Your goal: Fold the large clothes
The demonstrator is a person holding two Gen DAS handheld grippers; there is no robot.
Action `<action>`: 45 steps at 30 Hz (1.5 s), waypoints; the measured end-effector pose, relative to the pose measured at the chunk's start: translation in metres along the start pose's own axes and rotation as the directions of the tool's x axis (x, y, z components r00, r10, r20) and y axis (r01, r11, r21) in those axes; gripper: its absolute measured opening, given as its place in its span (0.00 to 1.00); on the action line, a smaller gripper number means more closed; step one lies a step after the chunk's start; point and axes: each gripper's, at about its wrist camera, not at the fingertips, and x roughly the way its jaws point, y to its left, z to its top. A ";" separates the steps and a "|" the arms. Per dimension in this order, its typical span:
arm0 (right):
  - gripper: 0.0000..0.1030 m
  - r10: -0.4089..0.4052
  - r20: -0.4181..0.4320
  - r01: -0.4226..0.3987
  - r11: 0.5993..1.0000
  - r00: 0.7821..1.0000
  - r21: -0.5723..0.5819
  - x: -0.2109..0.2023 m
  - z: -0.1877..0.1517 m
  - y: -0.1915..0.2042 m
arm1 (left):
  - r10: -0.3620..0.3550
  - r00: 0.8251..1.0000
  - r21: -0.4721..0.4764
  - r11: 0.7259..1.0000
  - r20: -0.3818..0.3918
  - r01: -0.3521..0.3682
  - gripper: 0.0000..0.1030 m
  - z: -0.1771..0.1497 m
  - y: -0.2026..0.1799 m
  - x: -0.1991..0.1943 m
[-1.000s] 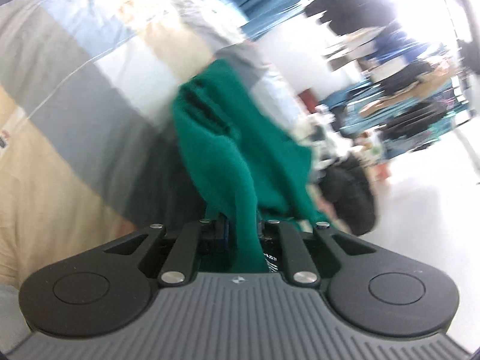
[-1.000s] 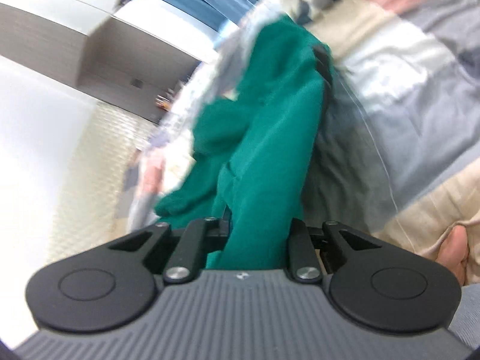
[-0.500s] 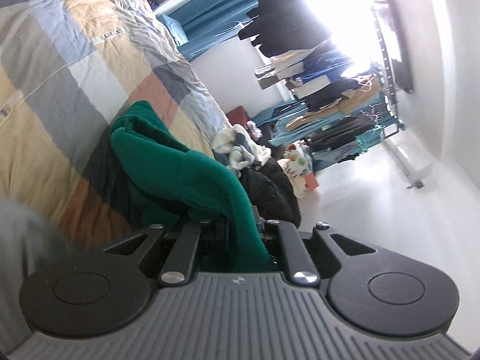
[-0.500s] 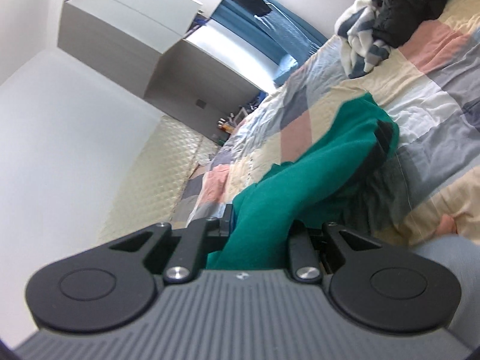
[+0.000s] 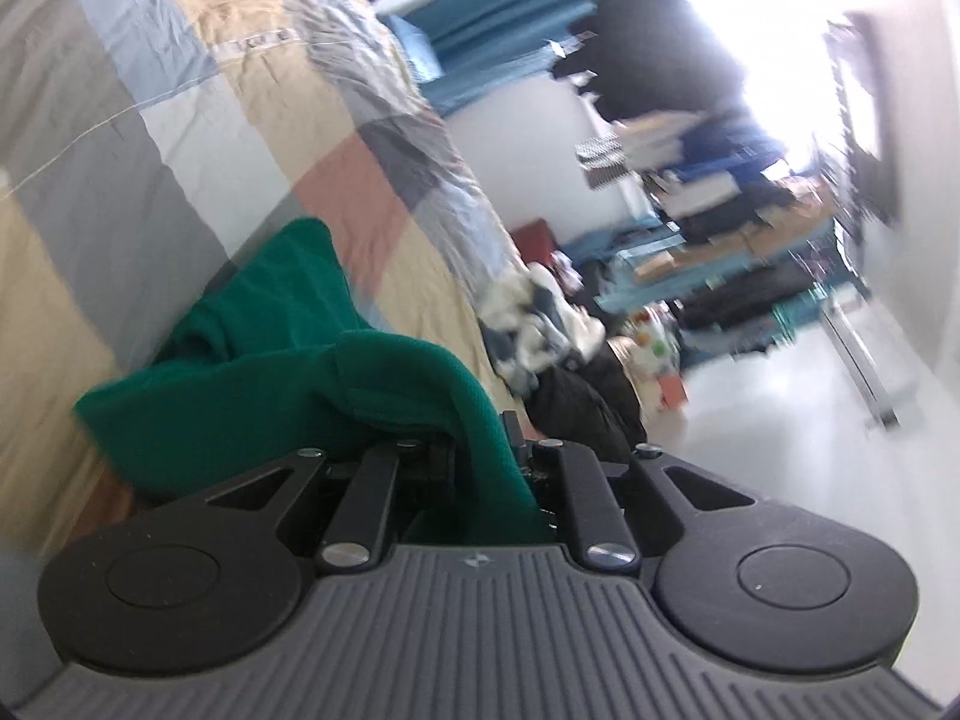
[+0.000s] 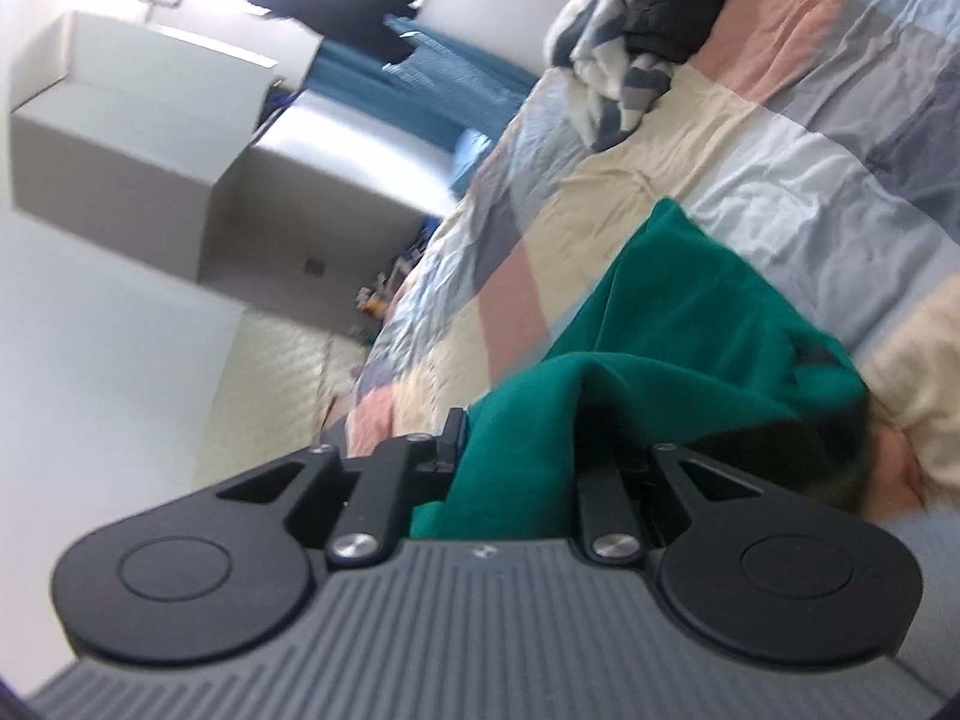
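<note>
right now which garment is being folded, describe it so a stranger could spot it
Start at the bed with the patchwork quilt. The green garment lies bunched on it, nearest the camera. Unlike the striped and black clothes heaped at the far end, it is solid green.

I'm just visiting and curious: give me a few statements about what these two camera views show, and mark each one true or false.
1. Both grippers hold the same green garment. True: the left gripper and the right gripper each have green cloth between their fingers.
2. The garment lies over a plain white sheet. False: the bedcover is a patchwork of coloured blocks.
3. A heap of other clothes lies further along the bed. True.
4. The garment is neatly folded flat. False: it is bunched and draped.
</note>
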 end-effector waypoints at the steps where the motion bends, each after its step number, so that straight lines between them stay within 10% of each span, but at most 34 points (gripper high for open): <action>1: 0.20 -0.011 0.009 0.010 1.000 1.000 0.026 0.013 0.007 -0.001 | 0.020 1.000 -0.004 1.000 0.010 -0.020 0.15 0.011 0.000 0.018; 8: 0.20 -0.132 0.079 0.120 0.982 0.988 0.147 0.105 0.045 -0.022 | 0.142 0.988 0.055 0.988 0.069 -0.146 0.15 0.063 0.013 0.126; 16: 0.20 -0.162 0.102 0.148 0.981 0.982 0.129 0.175 0.068 -0.054 | 0.124 0.987 0.032 0.991 0.105 -0.128 0.15 0.094 0.075 0.213; 38: 0.21 -0.198 0.023 0.195 0.977 0.980 0.086 0.247 0.092 -0.099 | 0.180 0.983 0.059 0.981 0.042 -0.182 0.23 0.124 0.111 0.288; 41: 0.29 -0.180 0.016 0.178 0.982 0.984 0.069 0.236 0.088 -0.093 | 0.106 0.994 0.009 0.994 0.021 -0.106 0.62 0.124 0.111 0.281; 45: 0.73 -0.106 0.015 0.106 0.994 0.994 0.038 0.222 0.082 -0.082 | 0.037 0.999 -0.014 0.999 0.029 -0.036 0.71 0.121 0.101 0.265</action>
